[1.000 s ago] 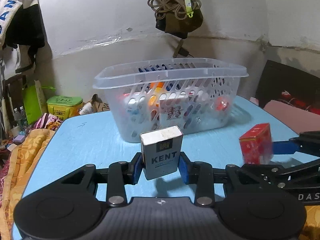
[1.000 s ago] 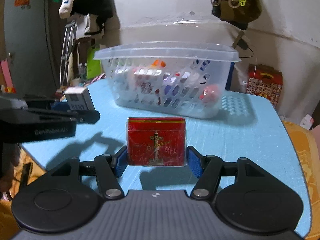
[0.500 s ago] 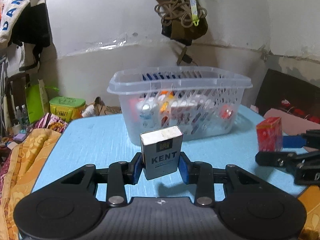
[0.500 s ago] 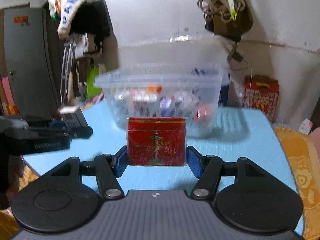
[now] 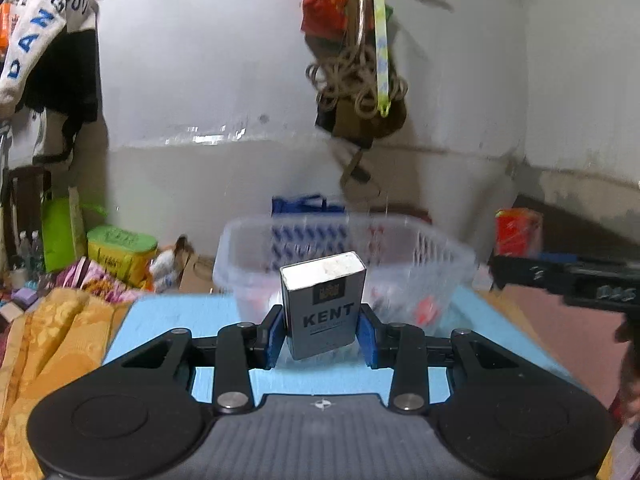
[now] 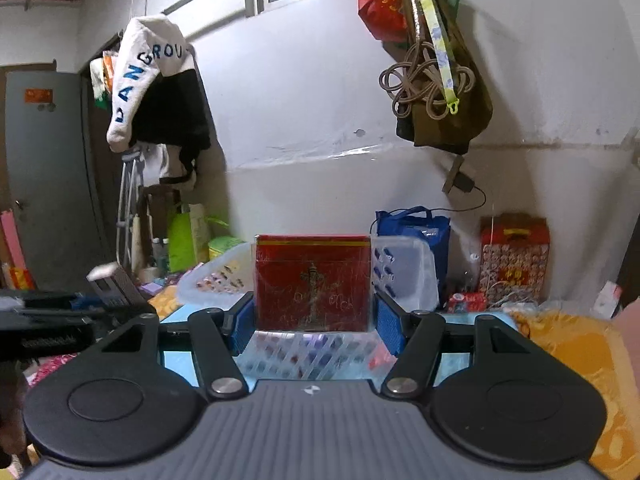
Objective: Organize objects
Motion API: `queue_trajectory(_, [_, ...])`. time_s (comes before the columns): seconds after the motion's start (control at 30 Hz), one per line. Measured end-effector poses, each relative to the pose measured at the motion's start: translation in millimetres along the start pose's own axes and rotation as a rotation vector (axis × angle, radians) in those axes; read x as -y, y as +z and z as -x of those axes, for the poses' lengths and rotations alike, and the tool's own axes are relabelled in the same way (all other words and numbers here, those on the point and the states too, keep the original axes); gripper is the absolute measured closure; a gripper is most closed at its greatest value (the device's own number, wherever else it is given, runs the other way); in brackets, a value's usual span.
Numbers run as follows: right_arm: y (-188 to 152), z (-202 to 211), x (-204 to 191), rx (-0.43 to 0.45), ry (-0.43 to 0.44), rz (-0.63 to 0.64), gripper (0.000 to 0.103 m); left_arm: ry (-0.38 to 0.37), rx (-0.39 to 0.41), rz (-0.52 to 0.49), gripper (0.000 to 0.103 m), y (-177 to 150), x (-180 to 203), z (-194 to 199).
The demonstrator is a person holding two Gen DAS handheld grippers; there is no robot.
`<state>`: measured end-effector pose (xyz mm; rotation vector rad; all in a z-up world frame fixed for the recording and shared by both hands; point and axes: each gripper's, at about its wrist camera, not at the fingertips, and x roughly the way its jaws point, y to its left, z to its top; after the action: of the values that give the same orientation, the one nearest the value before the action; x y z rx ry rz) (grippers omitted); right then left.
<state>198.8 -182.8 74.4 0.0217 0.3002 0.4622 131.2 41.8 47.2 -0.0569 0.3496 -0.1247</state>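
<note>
My left gripper (image 5: 322, 334) is shut on a grey KENT cigarette pack (image 5: 323, 305), held upright above the blue table (image 5: 168, 320), in front of the clear plastic basket (image 5: 248, 264). My right gripper (image 6: 312, 322) is shut on a red cigarette pack (image 6: 313, 282), raised above the near side of the basket (image 6: 404, 276), which holds several small packs. The right gripper and its red pack (image 5: 518, 232) show at the right of the left wrist view. The left gripper with the KENT pack (image 6: 114, 284) shows at the left of the right wrist view.
The table stands against a white wall with hanging bags (image 6: 436, 92) and clothes (image 6: 152, 80). A blue bag (image 6: 414, 224) and a red gift box (image 6: 514, 256) stand behind the table. Orange bedding (image 5: 52, 340) lies left of it; a green tin (image 5: 120, 248) sits beyond.
Both grippers have risen with their packs. The basket now sits lower in both views, and the right gripper has moved up over the basket's near side.
</note>
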Motion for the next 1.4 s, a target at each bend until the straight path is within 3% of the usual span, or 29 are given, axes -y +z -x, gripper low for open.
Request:
queue_trajectory(0.17, [32.8,-41.9,-0.4,-0.035,-0.041,0.033,0.038,-0.043,-0.018,0.061,0.061,40.9,-5.7,-30.7])
queue_trajectory(0.3, [51.5,-82.7,9.2,-0.103,-0.089,0.056,0.038,-0.006,-0.050,0.083,0.061,75.7,-15.2,-71.7])
queue_trajectory(0.5, [41.0,-105.4,14.5,-0.163,-0.080,0.069,0.037,0.048,-0.106,0.095,0.061,80.0,-23.7,-116.3])
queue_trajectory(0.53, [39.3,-106.9,12.7,-0.174,-0.074,0.083,0.028,0.053,-0.111,0.095,0.061,78.2,-23.0,-121.4])
queue_trajectory(0.57, [37.4,-110.8,10.4,-0.192,-0.084,0.102,0.012,0.052,-0.114,0.095,0.059,76.8,-21.9,-125.8])
queue_trajectory(0.6, [35.4,-109.5,8.5,-0.177,-0.109,0.116,0.007,0.056,-0.110,0.088,0.055,74.7,-20.6,-129.0])
queue_trajectory(0.63, [33.6,-104.2,6.4,-0.138,-0.135,0.131,0.002,0.079,-0.110,0.081,0.032,72.4,-19.5,-132.5])
queue_trajectory(0.67, [31.0,-95.6,5.5,-0.097,-0.163,0.139,0.000,0.099,-0.109,0.084,0.013,70.8,-20.2,-133.0])
queue_trajectory(0.7, [30.2,-89.6,7.4,-0.079,-0.176,0.124,0.000,0.105,-0.092,0.090,0.011,67.6,-21.9,-130.7])
queue_trajectory(0.9, [14.4,-47.2,20.4,-0.034,-0.114,-0.025,0.000,0.053,-0.011,0.086,0.010,49.3,-25.6,-88.8])
queue_trajectory(0.97, [-2.0,-30.4,17.2,-0.029,-0.081,-0.036,0.000,0.030,0.003,0.099,0.004,39.0,-23.1,-73.0])
queue_trajectory(1.1, [-21.1,-15.4,5.1,-0.092,-0.062,-0.006,0.000,0.083,0.000,0.101,0.003,22.5,-14.0,-54.0])
queue_trajectory(1.23, [-14.5,2.3,-6.4,-0.048,-0.073,0.052,0.000,0.086,-0.042,0.051,0.003,21.4,-3.1,-48.7])
queue_trajectory(1.4, [-3.0,7.4,-4.8,-0.003,-0.079,-0.004,0.000,0.127,-0.031,0.014,0.003,22.0,1.4,-43.6])
